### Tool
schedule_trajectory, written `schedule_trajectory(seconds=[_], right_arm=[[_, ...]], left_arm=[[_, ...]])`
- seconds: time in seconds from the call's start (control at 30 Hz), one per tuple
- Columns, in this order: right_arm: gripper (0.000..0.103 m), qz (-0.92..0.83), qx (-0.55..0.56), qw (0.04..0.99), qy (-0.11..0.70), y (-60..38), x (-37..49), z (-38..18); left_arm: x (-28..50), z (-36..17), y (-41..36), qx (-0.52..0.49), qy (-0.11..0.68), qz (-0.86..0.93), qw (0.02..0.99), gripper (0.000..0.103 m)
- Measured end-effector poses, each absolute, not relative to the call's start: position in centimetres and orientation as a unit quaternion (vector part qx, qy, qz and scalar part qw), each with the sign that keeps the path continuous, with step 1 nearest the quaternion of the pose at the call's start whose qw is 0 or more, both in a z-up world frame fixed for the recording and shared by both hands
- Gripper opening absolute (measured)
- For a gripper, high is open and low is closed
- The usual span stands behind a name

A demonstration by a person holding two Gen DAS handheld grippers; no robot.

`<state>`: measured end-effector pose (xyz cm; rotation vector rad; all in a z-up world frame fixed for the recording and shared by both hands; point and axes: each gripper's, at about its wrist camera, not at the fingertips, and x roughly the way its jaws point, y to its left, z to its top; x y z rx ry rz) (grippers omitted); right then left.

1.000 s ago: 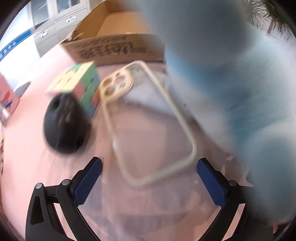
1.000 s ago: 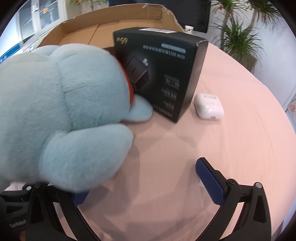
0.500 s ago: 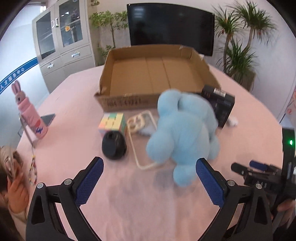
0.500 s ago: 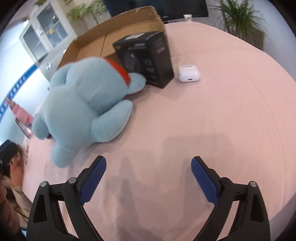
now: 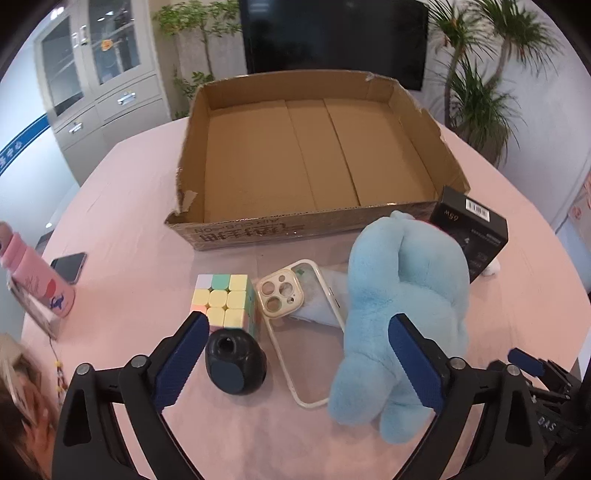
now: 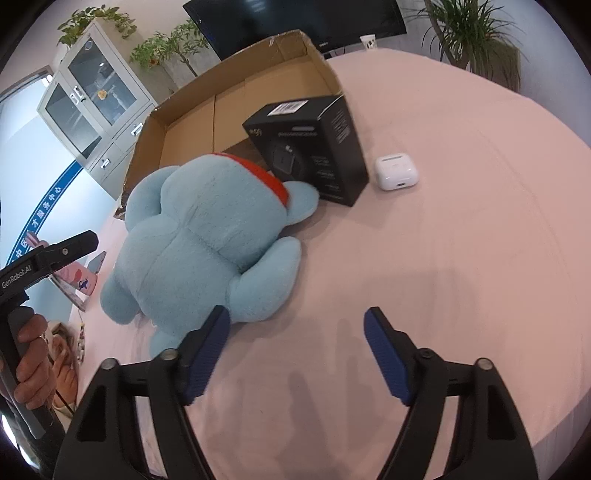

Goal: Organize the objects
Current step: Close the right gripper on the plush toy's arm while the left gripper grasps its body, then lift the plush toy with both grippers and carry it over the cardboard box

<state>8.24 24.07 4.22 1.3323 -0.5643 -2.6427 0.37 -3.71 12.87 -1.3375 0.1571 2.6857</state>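
Note:
A blue plush toy lies face down on the pink table in front of an open cardboard box. A pastel puzzle cube, a black round object and a cream phone case lie left of the plush. A black carton and a white earbud case stand to its right. My left gripper hovers above these things, its jaws closing on nothing. My right gripper is over bare cloth just right of the plush, jaws also closing, nothing between them.
A pink bottle and a dark phone lie at the table's left edge. A person's hand grips the left tool's handle. Potted plants, a dark screen and a grey cabinet stand behind the table.
Both grippers have pulled up and back from the plush, so the whole table now shows. Both sets of jaws have narrowed, the right more. The plush lies still.

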Motion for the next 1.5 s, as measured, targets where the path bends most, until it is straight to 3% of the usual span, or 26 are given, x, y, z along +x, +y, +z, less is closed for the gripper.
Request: schedule_trajectory(seconds=[0.23,0.33,0.4,0.43,0.7,0.8,0.87,0.97,1.07,1.2,1.37,1.4,1.5], right_arm=[[0.051,-0.842,0.474,0.083,-0.246,22.8,4.7,2.1],[0.046,-0.838,0.482,0.07,-0.246,22.2,3.9,1.5],[0.045,-0.834,0.483,0.068,-0.257,22.1,3.8,1.3],[0.045,-0.833,0.481,0.069,-0.265,22.1,3.8,1.2],[0.045,-0.819,0.483,0.059,-0.305,21.7,3.4,0.9],[0.045,-0.813,0.494,0.045,-0.303,21.6,3.1,0.4],[0.045,-0.816,0.497,0.036,-0.292,21.2,2.9,0.6],[0.045,-0.825,0.503,0.01,-0.258,20.2,2.5,1.1],[0.044,-0.828,0.502,0.001,-0.249,19.9,2.6,1.1],[0.041,-0.834,0.499,-0.005,-0.234,19.6,2.6,1.2],[0.029,-0.845,0.492,-0.006,-0.21,18.4,2.6,1.2],[0.027,-0.847,0.491,-0.002,-0.203,18.1,2.2,1.4],[0.022,-0.844,0.491,0.028,-0.216,19.5,2.0,2.2]], left_arm=[[-1.3,13.4,-1.4,-0.439,0.106,0.886,0.102,0.077],[-3.0,12.9,-0.7,-0.458,0.107,0.873,0.129,0.057],[-3.9,12.4,-0.4,-0.473,0.102,0.863,0.145,0.033],[-4.5,12.3,-0.3,-0.479,0.1,0.858,0.155,0.032],[-7.1,12.2,-1.0,-0.504,0.063,0.833,0.218,0.033],[-7.9,12.2,-1.3,-0.528,0.027,0.804,0.271,0.046],[-8.4,11.9,-0.8,-0.539,0.044,0.793,0.282,0.053],[-8.5,11.7,0.0,-0.535,0.07,0.795,0.276,0.053],[-8.2,11.2,1.1,-0.53,0.091,0.792,0.289,0.052],[-7.9,10.4,1.5,-0.525,0.097,0.795,0.289,0.042],[-7.2,9.8,1.1,-0.51,0.093,0.805,0.288,0.039],[-6.9,9.8,0.7,-0.51,0.079,0.806,0.289,0.034],[-5.8,10.5,-0.5,-0.514,0.047,0.805,0.292,0.031]])
